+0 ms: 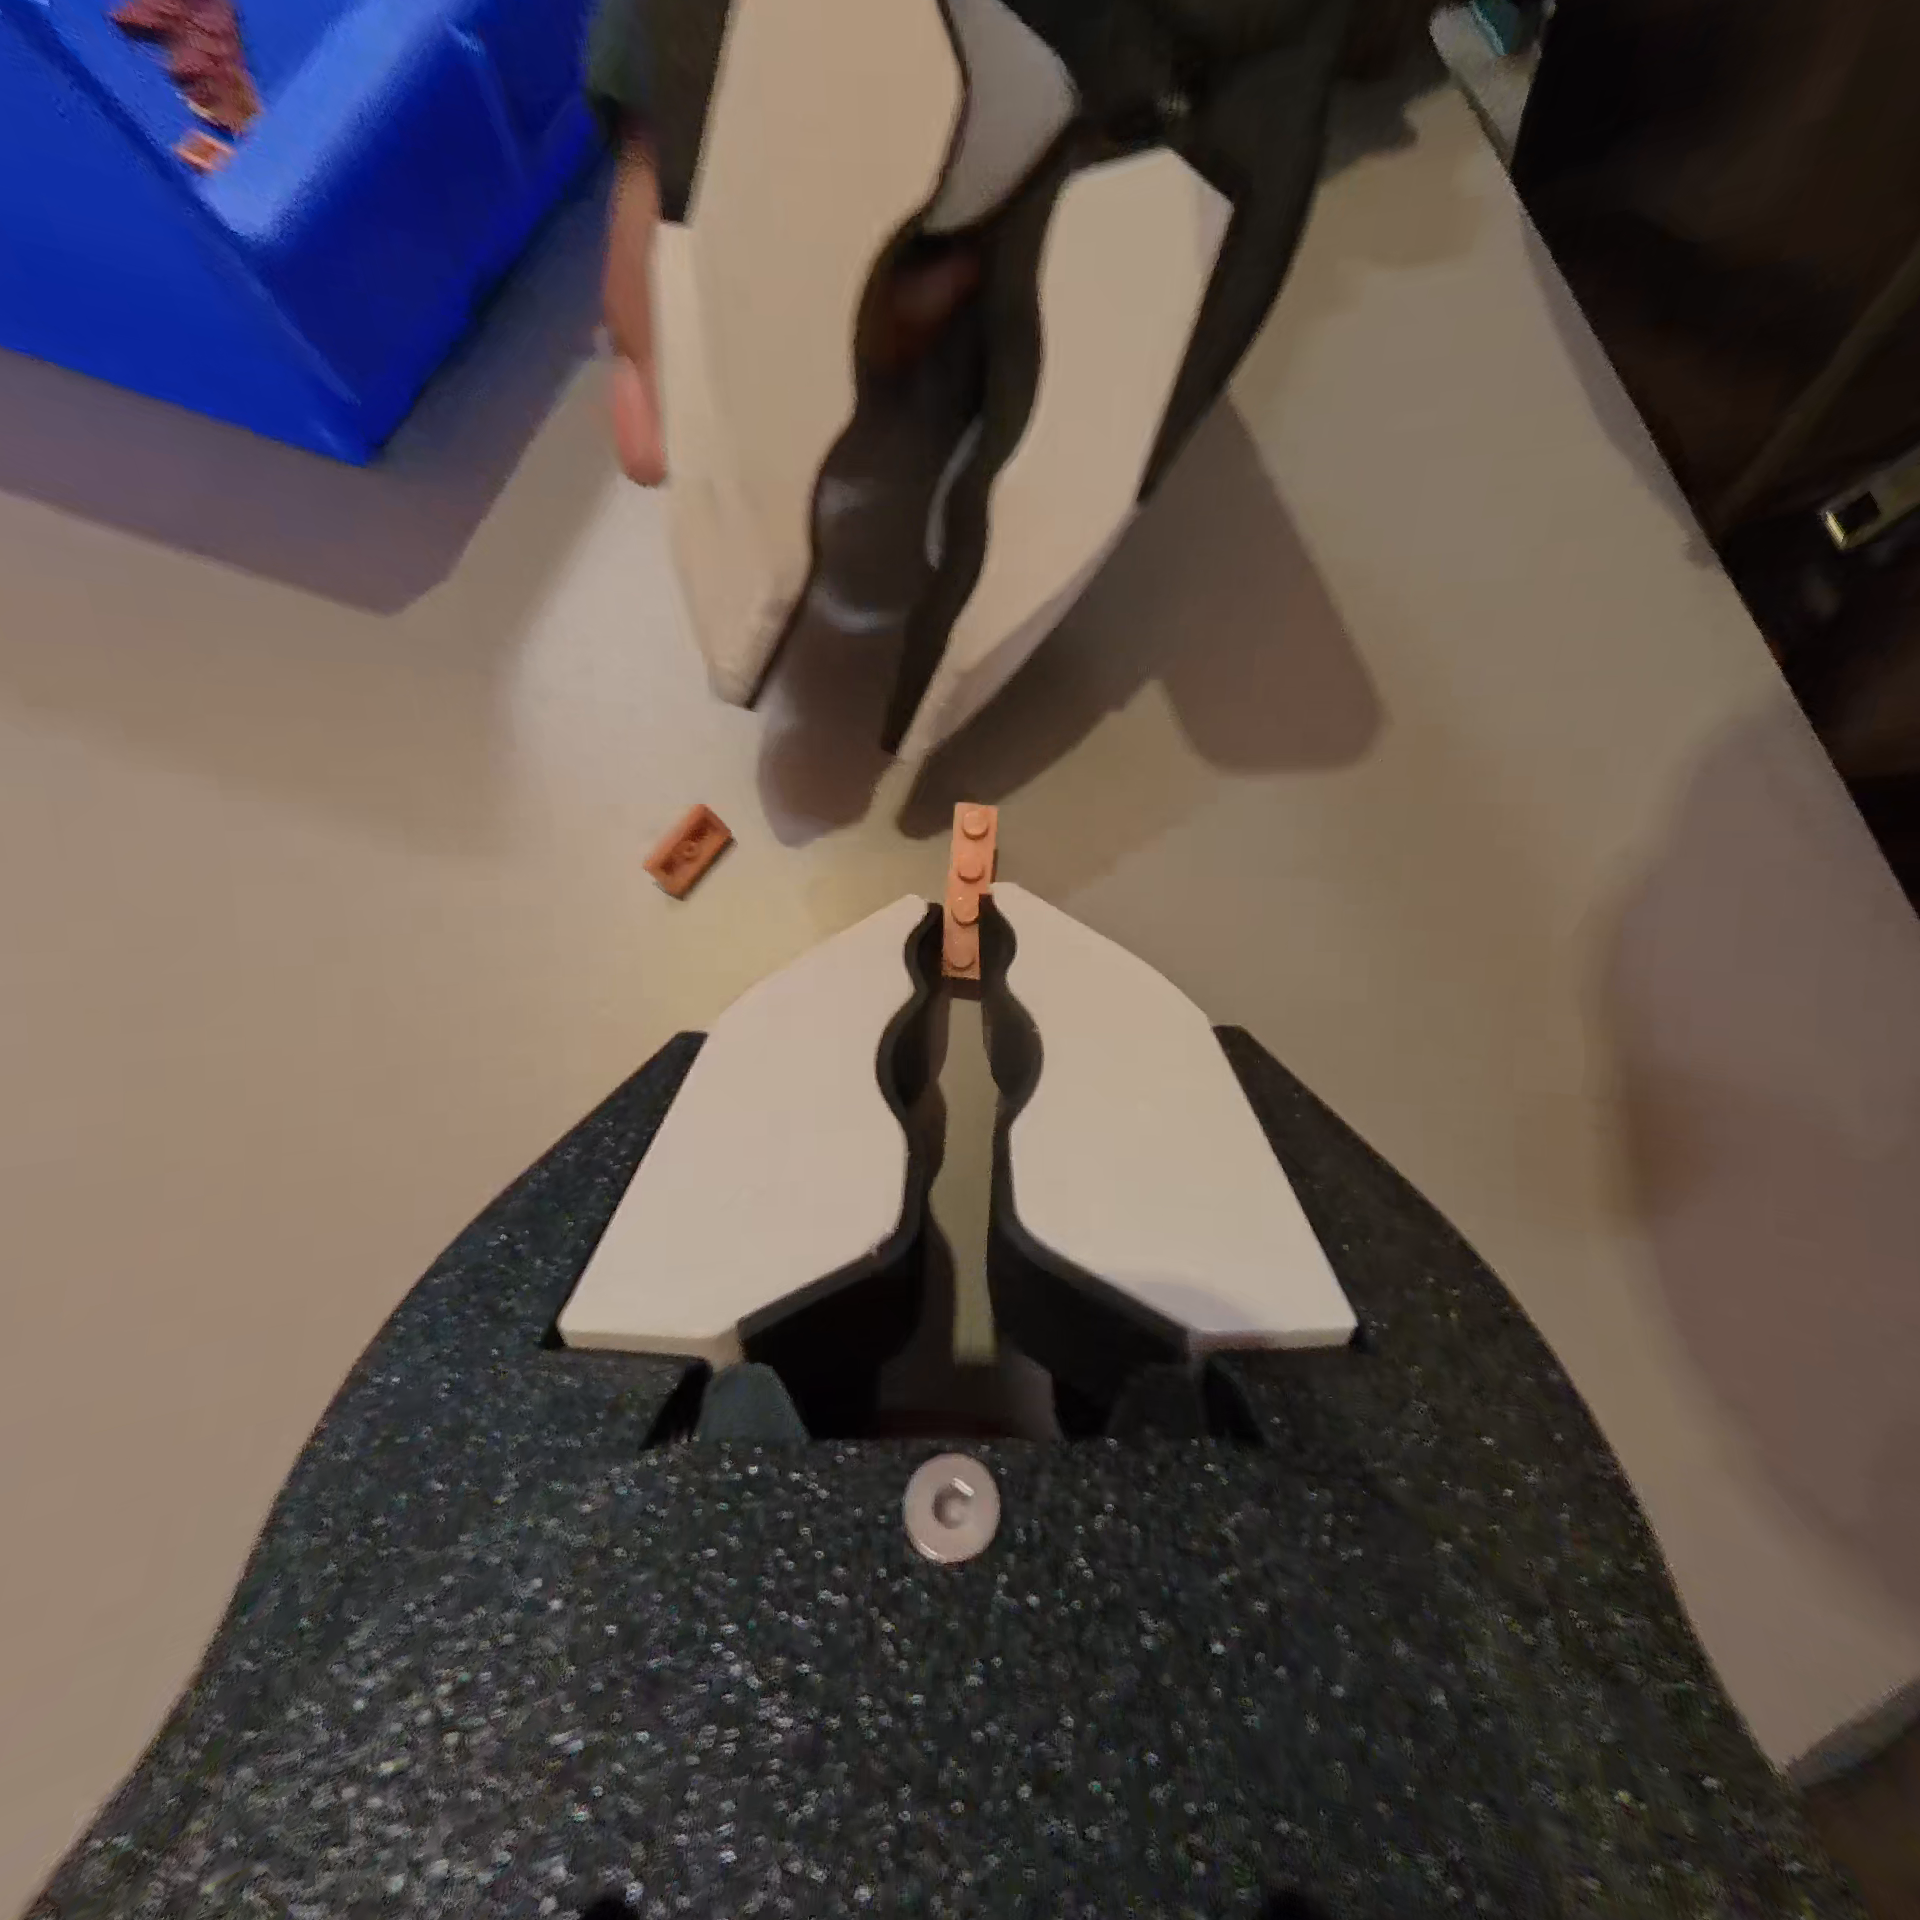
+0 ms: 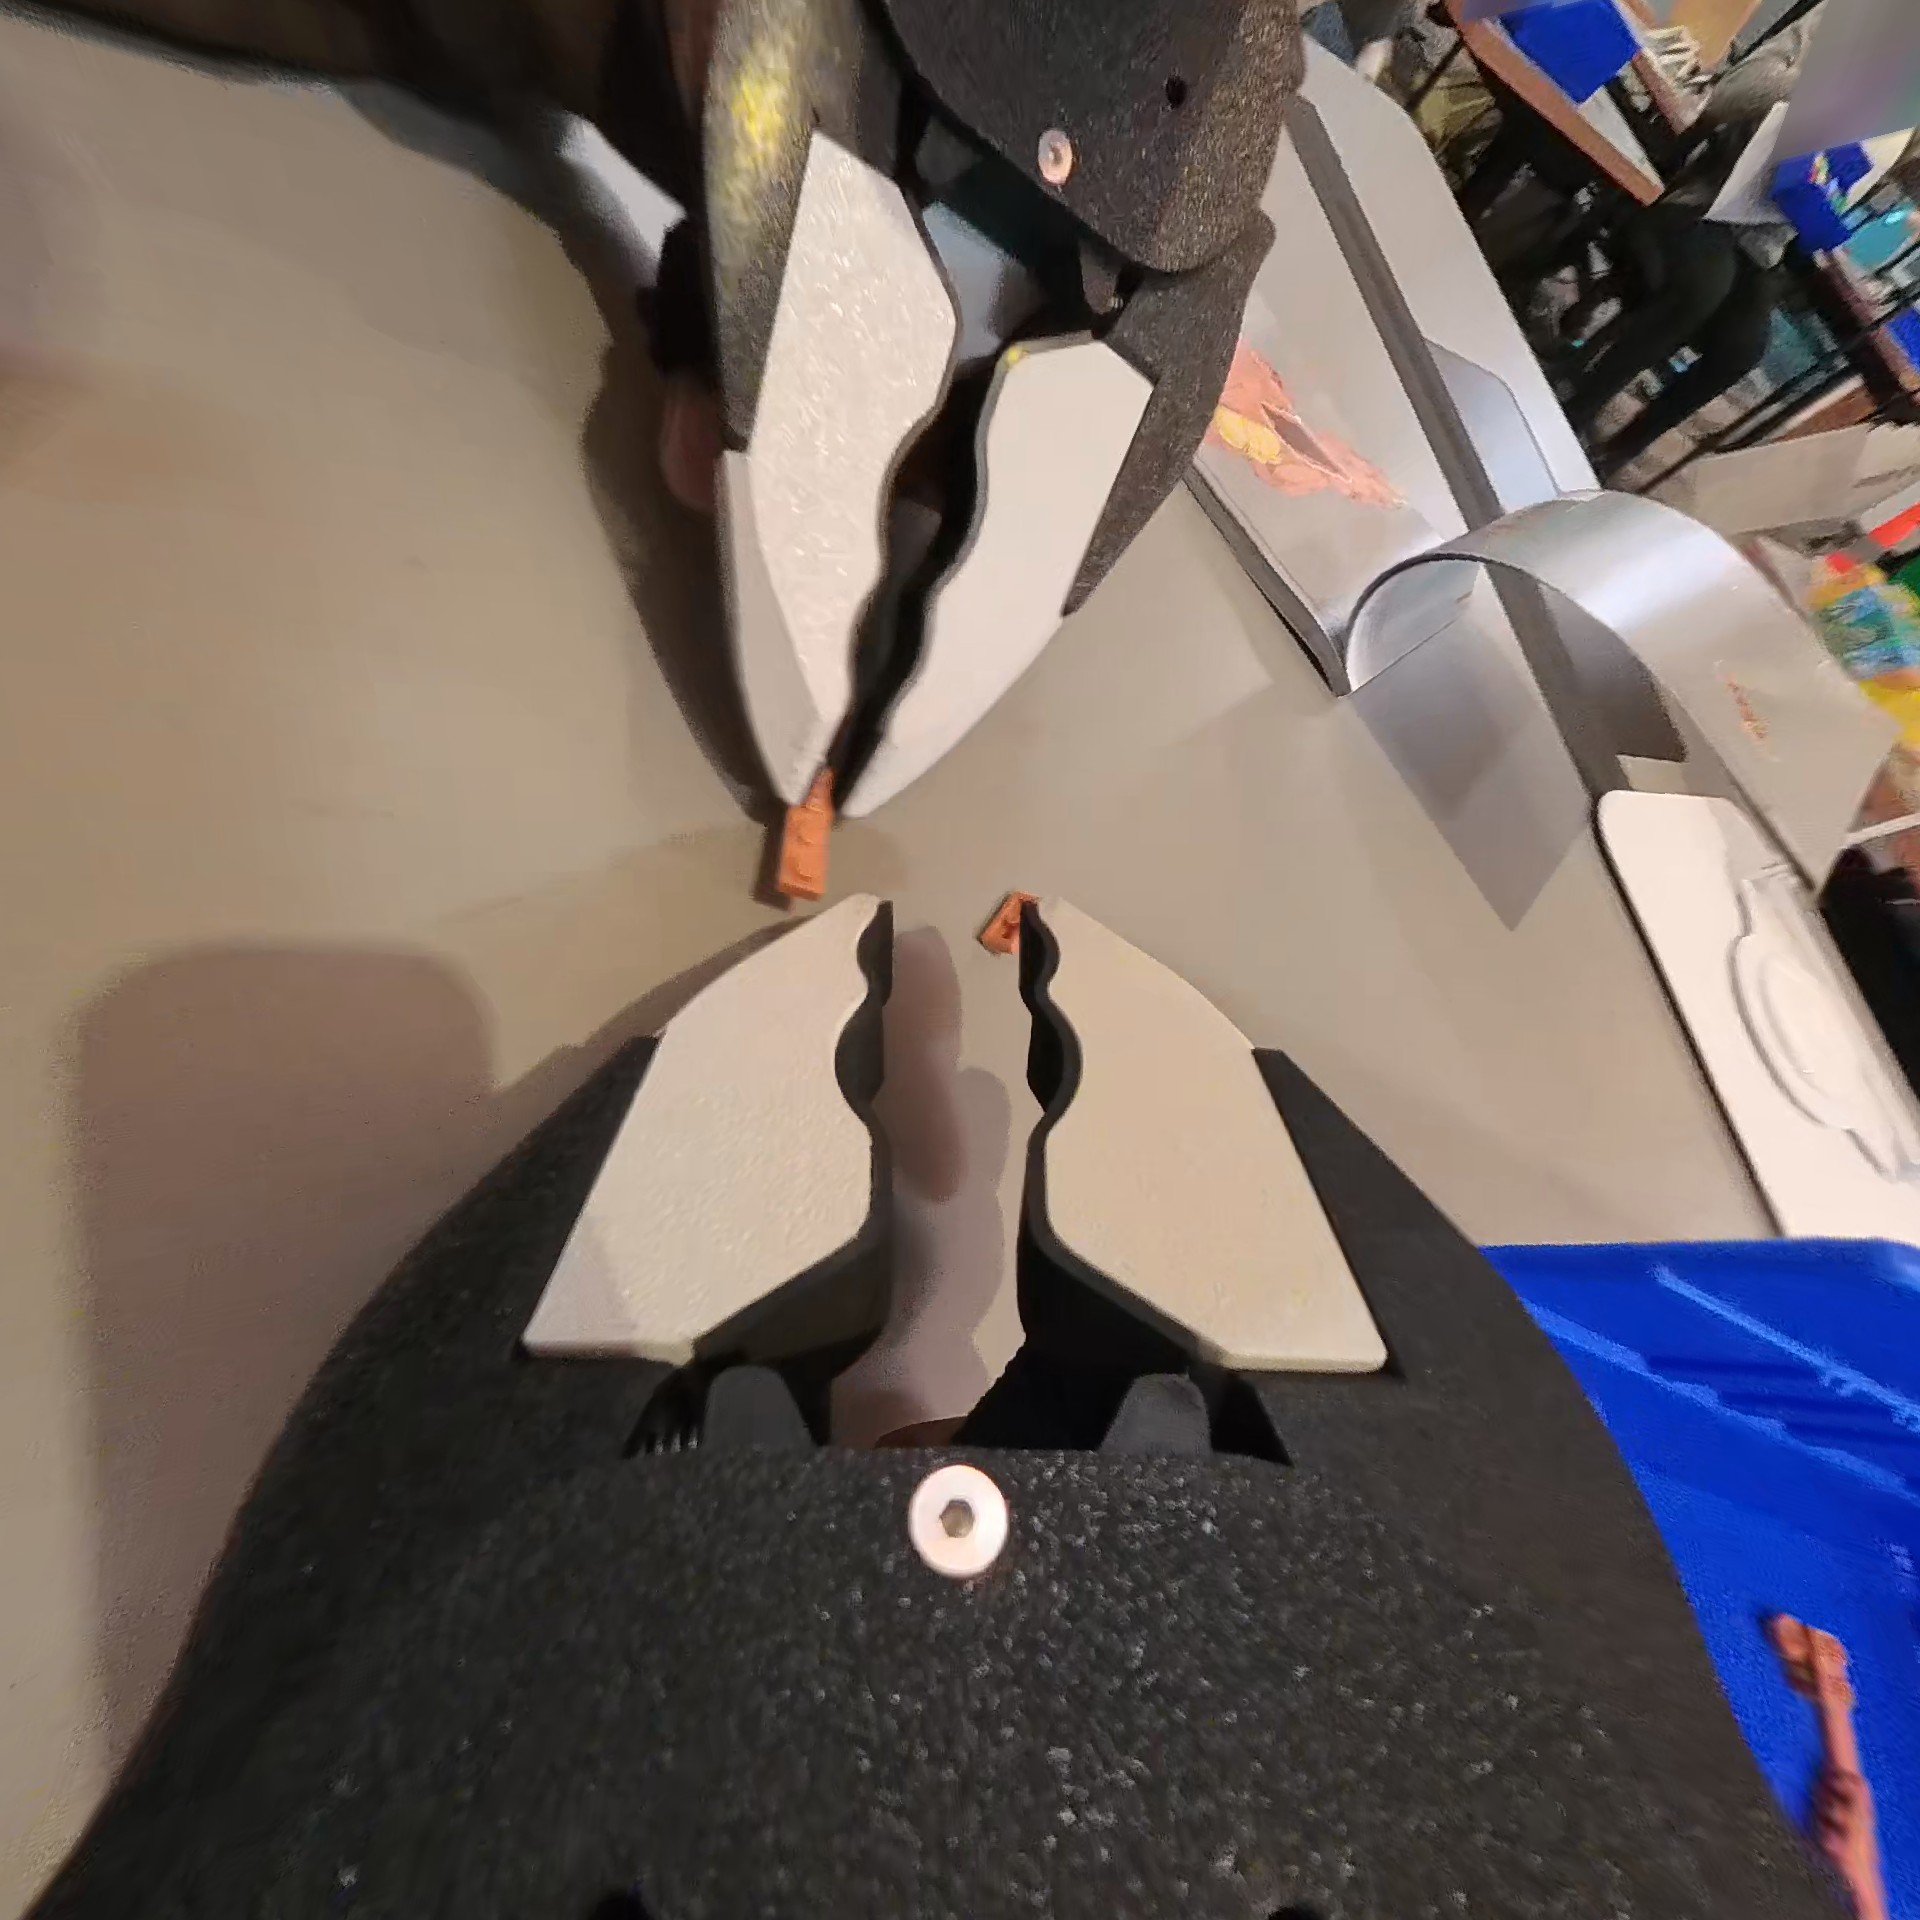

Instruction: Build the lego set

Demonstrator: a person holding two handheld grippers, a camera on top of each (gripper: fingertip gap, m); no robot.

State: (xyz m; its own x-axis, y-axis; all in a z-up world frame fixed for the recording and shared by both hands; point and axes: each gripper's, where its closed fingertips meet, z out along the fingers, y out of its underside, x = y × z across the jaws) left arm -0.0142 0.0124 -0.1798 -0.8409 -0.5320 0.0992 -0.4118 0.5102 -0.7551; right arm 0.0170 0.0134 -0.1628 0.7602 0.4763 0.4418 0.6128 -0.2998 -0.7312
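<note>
My left gripper (image 1: pixel 961 904) is shut on a long orange studded plate (image 1: pixel 969 894). Both pads press on its rear half, and the front half sticks out past the fingertips, just above the beige table (image 1: pixel 312 1039). The right wrist view shows the same plate (image 2: pixel 805 852) at the left gripper's tips. My right gripper (image 2: pixel 951 914) is open and holds nothing. It faces the left gripper, tips close above the table. A small orange plate (image 2: pixel 1003 925) lies on the table beside its right fingertip (image 2: pixel 1039 920). It also shows in the left wrist view (image 1: pixel 688 850).
A blue bin (image 1: pixel 208 208) with several reddish-brown pieces stands on the table by the right gripper; it also shows in the right wrist view (image 2: pixel 1714 1455). A silver curved stand (image 2: pixel 1558 582) and a white flat object (image 2: pixel 1766 1039) lie beyond. The table edge (image 1: pixel 1662 520) runs along the right.
</note>
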